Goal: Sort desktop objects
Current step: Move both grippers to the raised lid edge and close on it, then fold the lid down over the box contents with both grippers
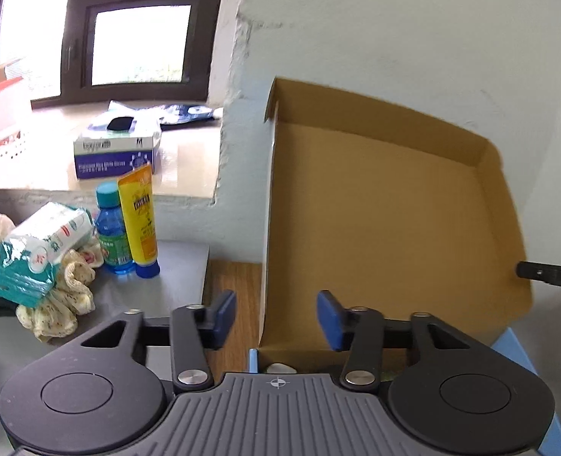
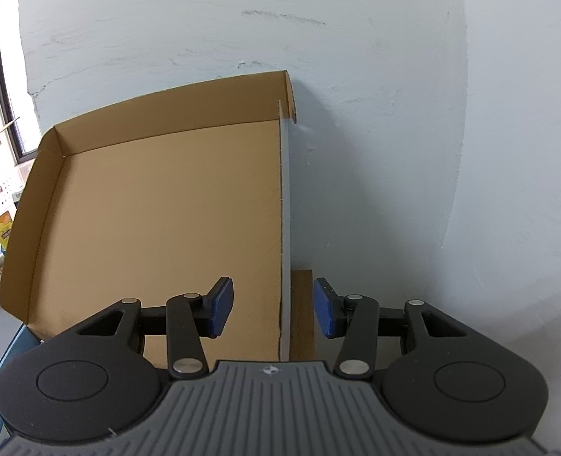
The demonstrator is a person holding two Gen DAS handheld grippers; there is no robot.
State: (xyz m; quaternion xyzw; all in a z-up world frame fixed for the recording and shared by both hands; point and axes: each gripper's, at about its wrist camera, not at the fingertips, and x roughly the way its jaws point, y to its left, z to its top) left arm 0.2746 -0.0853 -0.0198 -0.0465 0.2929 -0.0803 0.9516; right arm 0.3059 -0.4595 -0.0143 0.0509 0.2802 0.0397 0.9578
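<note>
A pale, roughly plastered wall (image 2: 394, 114) is seen filling most of the right wrist view, and a dark-framed window (image 1: 128, 38) with bright daylight is set into it at the left. Below the window a beige stone sill (image 1: 189, 163) is seen, on which a blue-and-white glove box (image 1: 115, 155) is rested.

An opened cardboard box lid (image 1: 387, 220) is stood upright against the wall, its brown inside turned toward both cameras and its side flaps folded forward. A strip of wood-grain surface (image 1: 233, 296) is shown just beside its lower left edge, and a grey tabletop (image 1: 159, 285) is laid out further left.

On that tabletop the desktop objects are gathered well apart from the lid: a teal-and-white tissue pack (image 1: 26, 254) is lain tilted over a crumpled patterned cloth (image 1: 64, 300), and a blue bottle (image 1: 111, 231) is stood upright, touching a yellow tube (image 1: 140, 220) that is stood on its blue cap.

The left gripper (image 1: 276, 319) is held low before the lid's left edge, its jaws spread wide with nothing between them. The right gripper (image 2: 273, 307) is held astride the lid's right edge, one blue pad on either side but neither touching it, jaws likewise parted and empty.
</note>
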